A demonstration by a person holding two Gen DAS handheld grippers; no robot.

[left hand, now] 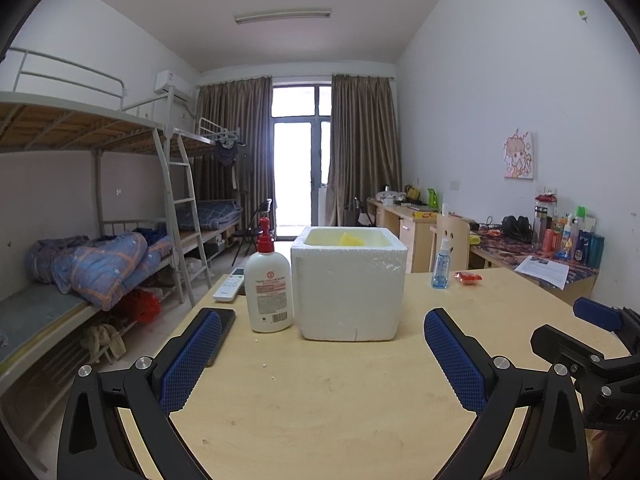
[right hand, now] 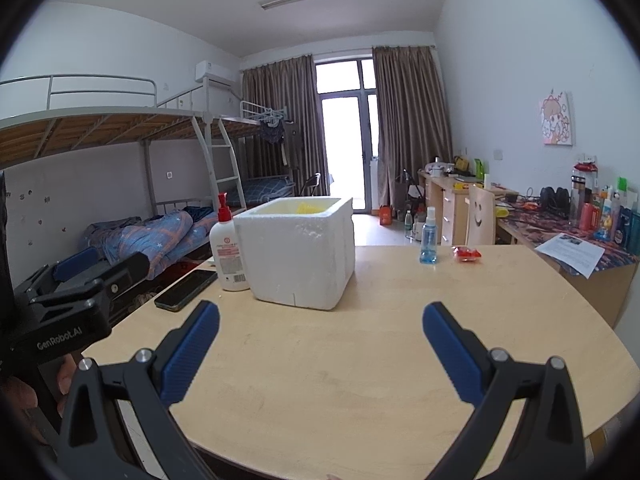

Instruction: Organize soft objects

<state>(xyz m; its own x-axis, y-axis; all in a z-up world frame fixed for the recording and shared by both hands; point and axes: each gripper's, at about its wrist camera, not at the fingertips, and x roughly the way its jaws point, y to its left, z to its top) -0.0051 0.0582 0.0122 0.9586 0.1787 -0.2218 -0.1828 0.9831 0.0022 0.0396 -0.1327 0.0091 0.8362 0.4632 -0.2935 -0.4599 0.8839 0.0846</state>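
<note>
While both grippers hung spread and empty above the near part of the wooden table (left hand: 320,400), the scene ran from a black phone (right hand: 186,284) at the left edge, past a white lotion bottle (left hand: 268,284) with a red pump, to the white foam box (left hand: 347,284) standing just beside it. Inside that box a yellow soft item (left hand: 351,239) showed over the rim; what it was could not be told. Further right stood a small blue spray bottle (left hand: 441,264), and near it a red packet (left hand: 468,277), well apart from the box. The left gripper (left hand: 322,356) had nothing between its blue pads, and the right gripper (right hand: 320,344) likewise stood released.

If the packet was the next thing to gather, a reach from the right risked toppling the spray bottle, which looked light and tall. A careless drop into the box could also nudge it against the lotion bottle.
</note>
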